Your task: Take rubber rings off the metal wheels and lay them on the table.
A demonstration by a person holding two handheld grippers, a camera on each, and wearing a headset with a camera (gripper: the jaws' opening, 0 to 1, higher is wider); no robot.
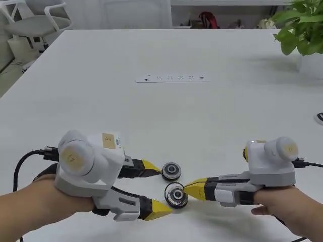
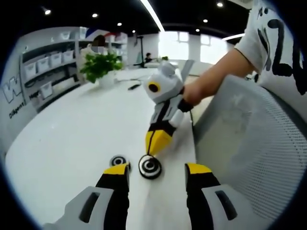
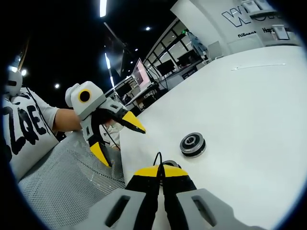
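Two small metal wheels with black rubber rings are on the white table (image 1: 166, 116). The far wheel (image 1: 171, 171) (image 3: 193, 144) (image 2: 119, 160) lies flat by the upper tip of my left gripper (image 1: 156, 187). That gripper is open, and the near wheel (image 1: 176, 194) (image 2: 150, 166) stands on edge between its jaws without touching them. My right gripper (image 1: 194, 189) (image 3: 161, 171) comes in from the right, shut on the near wheel's rubber ring (image 3: 158, 160). A thin black loop of the ring rises between the tips. In the left gripper view the right gripper (image 2: 156, 143) presses on the wheel from above.
A flat white strip (image 1: 171, 78) lies mid-table. A potted plant (image 1: 303, 25) stands at the far right and a cable (image 1: 320, 117) at the right edge. White chairs (image 1: 40, 20) stand beyond the far left corner. A mesh chair back (image 2: 249, 134) is close to the table's near edge.
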